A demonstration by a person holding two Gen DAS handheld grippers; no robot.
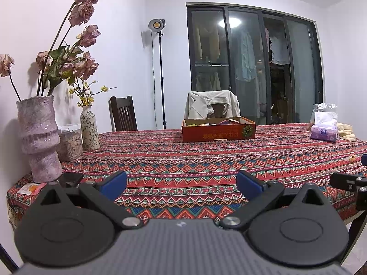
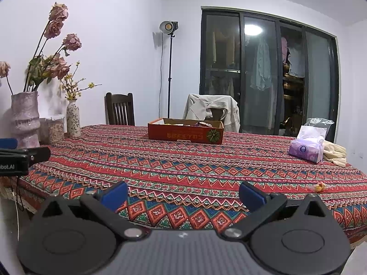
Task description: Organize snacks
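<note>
A shallow red cardboard box (image 1: 218, 132) (image 2: 185, 134) holding several snack packets stands at the far side of the patterned tablecloth (image 1: 183, 160) (image 2: 183, 160). One small yellow wrapped snack (image 2: 318, 186) (image 1: 351, 158) lies alone on the cloth near the right front. My left gripper (image 1: 181, 183) hovers open over the table's near edge, nothing between its blue pads. My right gripper (image 2: 182, 193) is also open and empty, at the near edge, left of the yellow snack. Each gripper shows at the edge of the other's view.
A pink vase of dried roses (image 1: 40, 137), a small floral vase (image 1: 90, 128) and a jar (image 1: 70, 143) stand at the left. A purple tissue pack (image 2: 306, 147), a clear bag and pale gloves (image 2: 335, 153) lie at the right. Two chairs (image 2: 120, 108) stand behind the table.
</note>
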